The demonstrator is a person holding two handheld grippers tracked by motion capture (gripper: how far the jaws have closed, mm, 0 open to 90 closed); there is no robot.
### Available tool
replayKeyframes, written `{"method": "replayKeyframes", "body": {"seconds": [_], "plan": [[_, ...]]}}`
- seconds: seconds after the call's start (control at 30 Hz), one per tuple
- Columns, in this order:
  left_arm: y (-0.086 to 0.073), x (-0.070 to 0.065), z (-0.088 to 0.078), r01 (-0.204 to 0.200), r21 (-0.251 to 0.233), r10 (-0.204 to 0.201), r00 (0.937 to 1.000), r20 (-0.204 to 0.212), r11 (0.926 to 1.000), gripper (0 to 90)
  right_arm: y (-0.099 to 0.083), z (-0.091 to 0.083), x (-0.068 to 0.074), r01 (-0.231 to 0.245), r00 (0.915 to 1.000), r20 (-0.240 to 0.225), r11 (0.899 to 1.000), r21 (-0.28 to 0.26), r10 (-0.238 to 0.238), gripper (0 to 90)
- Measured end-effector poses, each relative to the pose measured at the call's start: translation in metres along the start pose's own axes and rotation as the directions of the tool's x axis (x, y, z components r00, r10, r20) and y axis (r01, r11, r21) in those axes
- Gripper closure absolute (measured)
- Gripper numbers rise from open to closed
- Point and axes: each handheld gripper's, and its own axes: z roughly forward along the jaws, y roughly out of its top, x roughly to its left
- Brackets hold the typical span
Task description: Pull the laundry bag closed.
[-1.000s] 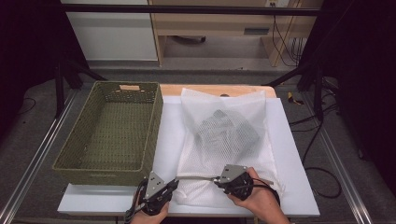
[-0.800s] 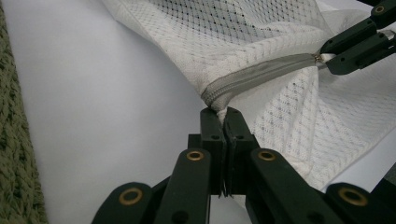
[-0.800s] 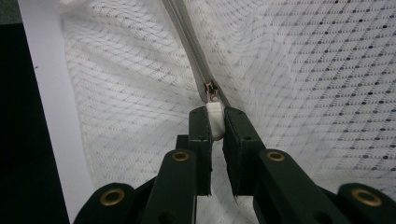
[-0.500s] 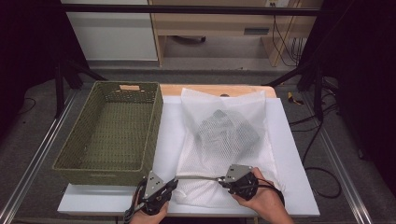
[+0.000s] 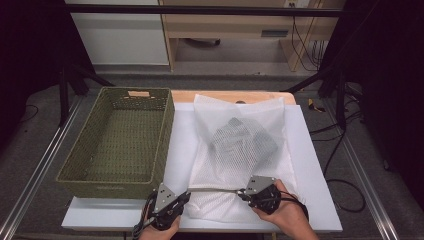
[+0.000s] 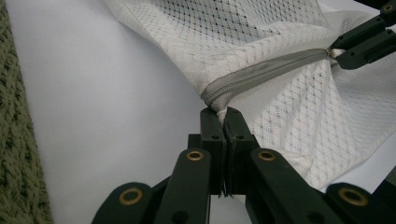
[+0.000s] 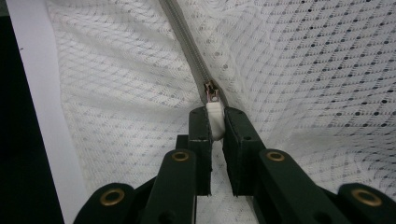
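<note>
The zipper (image 5: 214,189) ran level across the lower frame, taut between left gripper (image 5: 184,196), clamped on the bag (image 5: 240,145) corner, and right gripper (image 5: 243,192), clamped on the pull (image 7: 213,113).

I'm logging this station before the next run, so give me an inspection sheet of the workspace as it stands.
Surface: white sheet over a wooden table, flat.
Job's things: white mesh laundry bag with dark clothing inside; its grey zipper is pulled taut between the grippers; green woven basket beside it, empty.
Clutter: nothing seen on the sheet.
Grippers: left gripper shut on the bag's corner at the zipper end; right gripper shut on the white zipper pull.
Cables: black cable trails from the left gripper; more on the floor at right.
Surroundings: white cabinet, wooden shelf unit, dark stands.
</note>
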Motion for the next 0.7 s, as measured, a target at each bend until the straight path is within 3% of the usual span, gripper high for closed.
{"method": "replayKeyframes", "body": {"seconds": [0.7], "plan": [[0.0001, 0.001, -0.0007, 0.007, -0.002, -0.007, 1.0, -0.004, 1.0, 88.7, -0.0081, -0.001, -0.0034, -0.006, 1.0, 0.001, 1.0, 0.018, 0.006, 82.0]]}}
